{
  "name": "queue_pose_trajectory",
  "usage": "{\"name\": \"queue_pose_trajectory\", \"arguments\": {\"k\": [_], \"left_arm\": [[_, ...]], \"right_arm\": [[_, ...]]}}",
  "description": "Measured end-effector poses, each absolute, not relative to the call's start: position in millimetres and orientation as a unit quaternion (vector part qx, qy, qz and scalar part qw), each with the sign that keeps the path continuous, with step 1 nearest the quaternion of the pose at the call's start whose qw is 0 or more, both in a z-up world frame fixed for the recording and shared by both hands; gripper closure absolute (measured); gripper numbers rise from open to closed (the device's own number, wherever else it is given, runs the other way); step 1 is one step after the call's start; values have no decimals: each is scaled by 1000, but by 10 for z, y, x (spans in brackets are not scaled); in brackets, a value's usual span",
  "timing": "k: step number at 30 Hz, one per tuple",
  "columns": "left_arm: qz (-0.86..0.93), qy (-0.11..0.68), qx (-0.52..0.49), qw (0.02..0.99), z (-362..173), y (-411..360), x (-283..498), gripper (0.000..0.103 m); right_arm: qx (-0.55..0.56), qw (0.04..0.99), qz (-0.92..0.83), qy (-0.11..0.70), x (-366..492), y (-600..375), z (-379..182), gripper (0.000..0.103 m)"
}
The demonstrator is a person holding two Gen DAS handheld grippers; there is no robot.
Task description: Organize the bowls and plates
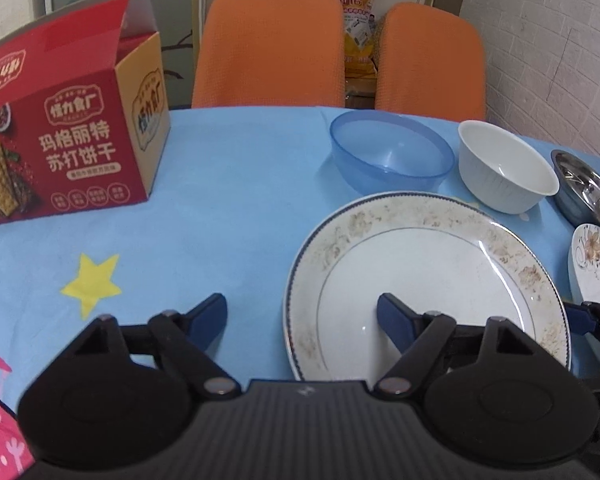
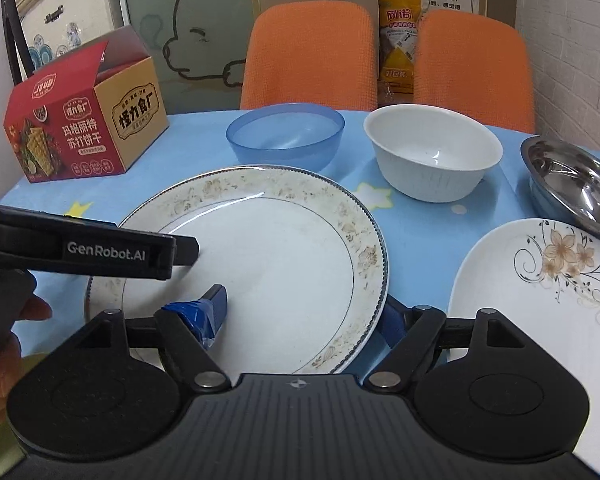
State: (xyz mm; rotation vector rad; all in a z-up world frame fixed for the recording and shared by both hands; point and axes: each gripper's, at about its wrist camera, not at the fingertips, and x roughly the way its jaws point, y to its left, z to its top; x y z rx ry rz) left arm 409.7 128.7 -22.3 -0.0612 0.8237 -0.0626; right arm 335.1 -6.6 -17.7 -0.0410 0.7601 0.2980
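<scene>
Both grippers share one build: matte black ribbed housing, two round black side discs, black linkage arms on silver pivot screws. Left gripper (image 1: 302, 312) has dark blue finger pads (image 1: 392, 320). Right gripper (image 2: 306, 312) has crinkled blue tape (image 2: 196, 318) on one finger (left-hand one in view). Left unit's side reads "GenRobot.AI" (image 2: 106, 255), white on black.

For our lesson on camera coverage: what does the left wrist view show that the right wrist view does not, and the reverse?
Only the left wrist view shows the pink patterned patch at the cloth's near left edge.

Only the right wrist view shows a hand holding the left gripper, and the whole flower plate.

Both show the large rimmed plate, blue bowl, white bowl, steel bowl, cracker box and two orange chairs.
</scene>
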Motion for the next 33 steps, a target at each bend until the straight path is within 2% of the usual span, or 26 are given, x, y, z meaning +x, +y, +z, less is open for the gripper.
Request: {"name": "queue_pose_trajectory", "arguments": {"k": [3, 5, 6, 8, 10, 21, 33], "left_arm": [[-32, 396, -27, 917, -231, 1260, 4078, 26], [-44, 390, -25, 919, -217, 1220, 4046, 41], [-51, 388, -25, 920, -200, 1177, 4024, 53], [-38, 389, -14, 920, -183, 1111, 4010, 54], [-38, 400, -26, 915, -150, 1114, 4023, 62], [-30, 363, -15, 931, 307, 1137, 3415, 63], [12, 369, -16, 929, 132, 1274, 2245, 63]], "right_arm": [[-26, 919, 152, 363, 3347, -80, -185, 36], [-25, 922, 151, 356, 3317, -62, -197, 33], [-25, 925, 148, 349, 3293, -46, -207, 33], [-23, 928, 148, 341, 3256, -23, -217, 33], [-11, 926, 147, 347, 3244, -38, -192, 33], [4, 937, 154, 312, 2770, -10, 191, 33], [28, 930, 174, 322, 1714, 128, 110, 33]]}}
